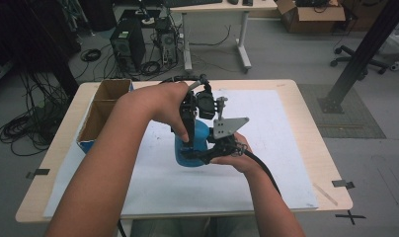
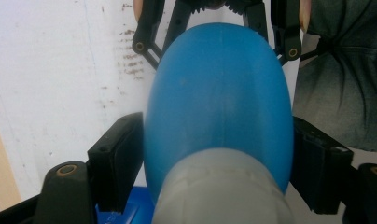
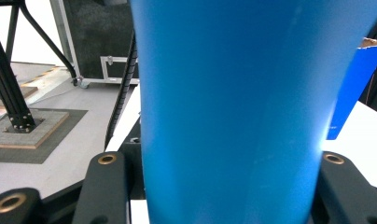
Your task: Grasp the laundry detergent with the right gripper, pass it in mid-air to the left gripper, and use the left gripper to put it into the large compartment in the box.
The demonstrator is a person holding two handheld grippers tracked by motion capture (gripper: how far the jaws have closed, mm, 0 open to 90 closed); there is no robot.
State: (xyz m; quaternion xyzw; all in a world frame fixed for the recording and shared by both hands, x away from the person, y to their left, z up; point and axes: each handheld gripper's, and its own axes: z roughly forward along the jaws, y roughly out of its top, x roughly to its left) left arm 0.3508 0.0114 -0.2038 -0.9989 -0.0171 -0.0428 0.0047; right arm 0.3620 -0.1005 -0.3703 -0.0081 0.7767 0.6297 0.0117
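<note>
No lettering, label, brand, number or sign can be read in any of the pictures. The blue bottle [image 1: 192,145] is plain where it shows, the open cardboard box [image 1: 104,107] at the left of the high view bears no legible print, and the white sheet [image 1: 266,148] on the bench is unprinted.

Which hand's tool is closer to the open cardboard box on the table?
Left. The left tool grips the blue bottle from above, on the side facing the cardboard box; the right tool clamps the bottle's base, farther away.
</note>
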